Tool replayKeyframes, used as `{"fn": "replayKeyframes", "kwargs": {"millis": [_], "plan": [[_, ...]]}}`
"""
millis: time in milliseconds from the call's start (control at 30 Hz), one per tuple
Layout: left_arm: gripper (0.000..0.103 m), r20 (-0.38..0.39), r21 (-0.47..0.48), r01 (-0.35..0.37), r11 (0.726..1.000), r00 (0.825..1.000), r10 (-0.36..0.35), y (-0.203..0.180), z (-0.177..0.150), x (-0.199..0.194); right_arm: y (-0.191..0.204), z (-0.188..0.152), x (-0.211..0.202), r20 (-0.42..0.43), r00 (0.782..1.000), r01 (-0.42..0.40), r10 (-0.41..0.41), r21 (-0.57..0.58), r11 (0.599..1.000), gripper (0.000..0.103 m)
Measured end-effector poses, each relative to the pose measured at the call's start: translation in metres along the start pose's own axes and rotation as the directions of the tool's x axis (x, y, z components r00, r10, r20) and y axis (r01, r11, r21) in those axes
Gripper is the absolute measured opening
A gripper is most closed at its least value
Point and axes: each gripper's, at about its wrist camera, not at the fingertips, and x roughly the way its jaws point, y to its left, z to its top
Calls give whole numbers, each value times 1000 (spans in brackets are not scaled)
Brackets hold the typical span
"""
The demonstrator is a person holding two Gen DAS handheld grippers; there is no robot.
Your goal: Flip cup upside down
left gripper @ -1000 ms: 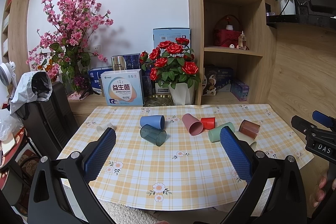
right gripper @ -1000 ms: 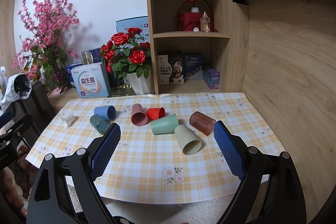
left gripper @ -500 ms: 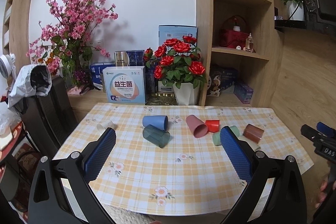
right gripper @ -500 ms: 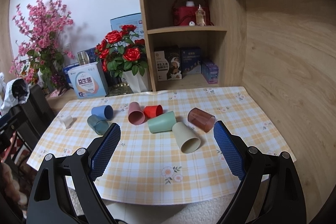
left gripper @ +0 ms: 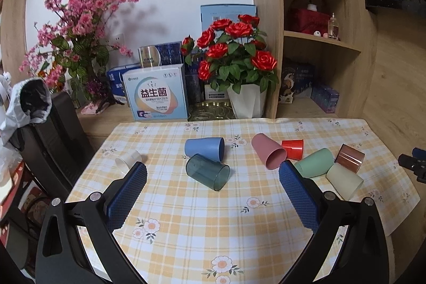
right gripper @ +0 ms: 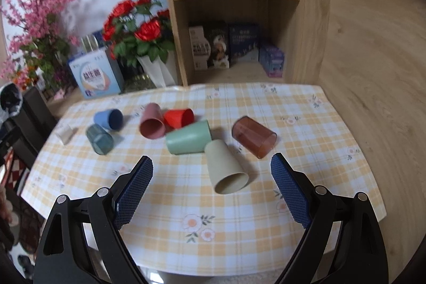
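beige cup (right gripper: 226, 167) on its side near tablecloth's (right gripper: 266, 230) front edge, mouth toward right gripper (right gripper: 213, 193), closer than left gripper (left gripper: 213, 193); both spread wide, empty.

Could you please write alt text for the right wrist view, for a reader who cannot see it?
The open right gripper hovers above a yellow checked tablecloth, facing a beige cup lying on its side. Behind it lie green, brown, red, pink, blue and teal cups.
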Motion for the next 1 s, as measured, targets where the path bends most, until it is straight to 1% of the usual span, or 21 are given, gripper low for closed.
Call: {"fn": "replayKeyframes", "kwargs": {"millis": [133,300,400,500,600,767,933,1000], "plan": [[97,-27,-55,22,998,999,-23,9,-3,21,-14,1,24,-52,998,19,-18,24,1000,87],[97,-80,-83,21,996,996,-27,15,-11,41,-24,-5,47,-94,995,35,-30,58,998,87],[97,-102,-113,25,993,994,-36,21,-14,50,-26,-6,56,-101,994,46,-39,69,997,87],[97,-114,-135,17,991,993,-32,27,-14,56,-29,-3,63,-101,993,70,-59,105,992,87],[97,-129,-142,5,990,991,-23,31,-15,62,-31,-1,70,-104,993,64,-49,142,988,87],[97,-152,-161,-8,987,988,-16,38,-14,70,-27,-3,82,-115,993,42,-25,143,989,87],[96,-183,-188,-19,982,983,-16,47,-15,82,-29,-10,93,-138,990,47,-28,142,989,87],[93,-200,-197,-17,980,979,-23,49,-14,88,-31,-11,96,-141,990,48,-28,141,989,87]]}}
